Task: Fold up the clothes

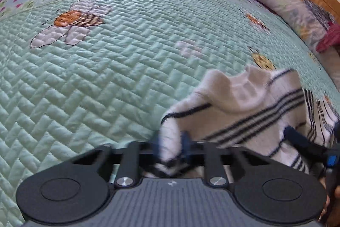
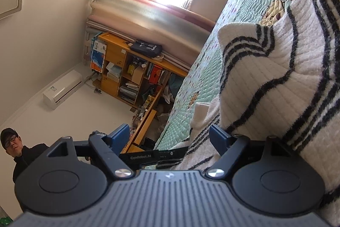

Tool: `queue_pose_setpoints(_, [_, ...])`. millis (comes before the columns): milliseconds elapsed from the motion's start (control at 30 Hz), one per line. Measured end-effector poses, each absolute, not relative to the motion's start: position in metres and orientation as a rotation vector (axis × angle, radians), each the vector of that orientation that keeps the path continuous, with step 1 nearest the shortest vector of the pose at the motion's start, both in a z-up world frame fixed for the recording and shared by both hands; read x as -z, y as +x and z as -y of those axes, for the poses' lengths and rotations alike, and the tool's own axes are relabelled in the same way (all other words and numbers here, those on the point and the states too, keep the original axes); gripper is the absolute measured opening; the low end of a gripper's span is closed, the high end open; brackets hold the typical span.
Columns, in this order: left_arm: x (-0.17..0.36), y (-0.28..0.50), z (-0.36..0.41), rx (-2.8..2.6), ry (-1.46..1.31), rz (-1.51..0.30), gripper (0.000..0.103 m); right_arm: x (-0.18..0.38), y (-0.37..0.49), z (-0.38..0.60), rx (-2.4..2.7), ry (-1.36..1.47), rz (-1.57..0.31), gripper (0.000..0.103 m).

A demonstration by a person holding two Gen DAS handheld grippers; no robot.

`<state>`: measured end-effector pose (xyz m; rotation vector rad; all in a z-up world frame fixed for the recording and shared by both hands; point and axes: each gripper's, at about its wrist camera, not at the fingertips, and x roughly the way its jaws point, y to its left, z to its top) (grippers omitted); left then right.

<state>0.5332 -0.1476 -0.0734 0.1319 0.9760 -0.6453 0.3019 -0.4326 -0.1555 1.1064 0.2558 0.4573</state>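
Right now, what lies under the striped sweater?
The striped sweater lies on the green quilted bedspread, which shows all around it. The left tongs pinch one sweater edge. Whatever is beneath the sweater's bulk is covered.

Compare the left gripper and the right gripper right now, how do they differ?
The left gripper is shut on a fold of the striped sweater; the right gripper stands open, with nothing between its fingers. The left gripper points down at the bed quilt; the right gripper sits beside the sweater, facing the room. Both have blue fingers on black frames.
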Motion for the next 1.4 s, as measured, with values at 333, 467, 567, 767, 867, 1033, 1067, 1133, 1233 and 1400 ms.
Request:
queue_pose_setpoints(333, [0.083,0.481,0.198,0.236,0.613,-0.686,0.008,0.153,0.301,0.429,-0.464,1.105,-0.253,0.085])
queue_pose_setpoints(467, [0.088,0.485,0.195,0.214,0.610,-0.684,0.008,0.153,0.301,0.430,-0.468,1.104,-0.255,0.086])
queue_pose_setpoints(567, [0.085,0.491,0.195,0.187,0.599,-0.656,0.008,0.152,0.301,0.430,-0.469,1.099,-0.258,0.087])
queue_pose_setpoints(767, [0.089,0.500,0.191,0.178,0.518,-0.674,0.008,0.152,0.301,0.430,-0.475,1.100,-0.260,0.088])
queue_pose_setpoints(867, [0.088,0.498,0.182,0.187,0.454,-0.665,0.017,0.152,0.300,0.431,-0.477,1.099,-0.260,0.088])
queue_pose_setpoints(1033, [0.057,0.496,0.147,0.110,0.156,-0.554,0.046,0.152,0.300,0.431,-0.478,1.101,-0.259,0.088])
queue_pose_setpoints(1067, [0.051,0.490,0.147,0.087,0.149,-0.515,0.045,0.152,0.299,0.431,-0.478,1.101,-0.259,0.088])
queue_pose_setpoints(1133, [0.039,0.477,0.157,0.132,0.150,-0.456,0.047,0.153,0.300,0.431,-0.478,1.101,-0.259,0.089])
queue_pose_setpoints(1233, [0.029,0.466,0.174,0.191,0.159,-0.403,0.058,0.153,0.299,0.431,-0.479,1.103,-0.258,0.089])
queue_pose_setpoints(1400, [0.070,0.500,0.197,0.404,0.120,-0.693,0.056,0.152,0.300,0.429,-0.478,1.103,-0.256,0.089])
